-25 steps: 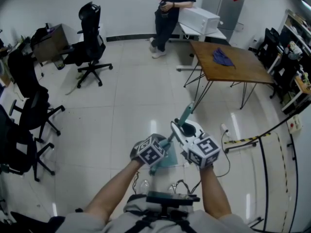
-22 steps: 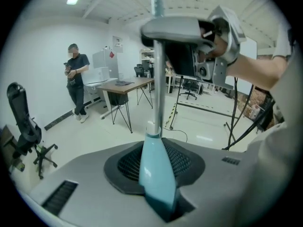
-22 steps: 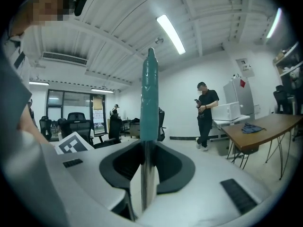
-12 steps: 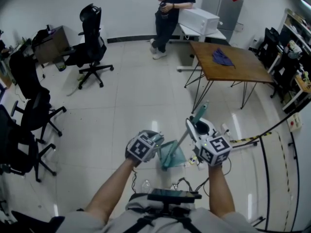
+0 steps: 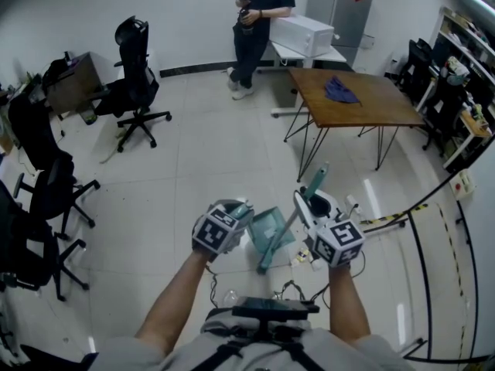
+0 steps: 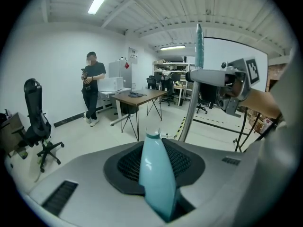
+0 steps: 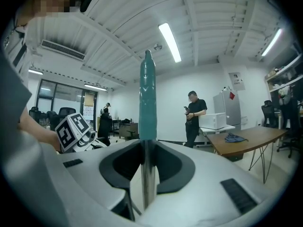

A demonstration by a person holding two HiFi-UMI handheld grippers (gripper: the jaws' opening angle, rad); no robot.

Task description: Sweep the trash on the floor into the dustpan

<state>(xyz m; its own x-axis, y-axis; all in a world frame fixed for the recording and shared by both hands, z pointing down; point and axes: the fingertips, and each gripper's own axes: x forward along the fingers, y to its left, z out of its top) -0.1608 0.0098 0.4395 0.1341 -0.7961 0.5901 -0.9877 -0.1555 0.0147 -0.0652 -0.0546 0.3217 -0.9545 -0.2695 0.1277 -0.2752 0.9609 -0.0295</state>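
Two grippers are busy: the left gripper (image 5: 236,216) is clamped on the pale handle of the dustpan (image 5: 272,234), whose pan sits just ahead of the jaws. The right gripper (image 5: 308,205) is clamped on the broom (image 5: 316,181) by its metal pole, teal grip rising beyond its jaws.

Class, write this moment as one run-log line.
left gripper: shut on dustpan handle | right gripper: shut on broom handle | dustpan: between both grippers, head view
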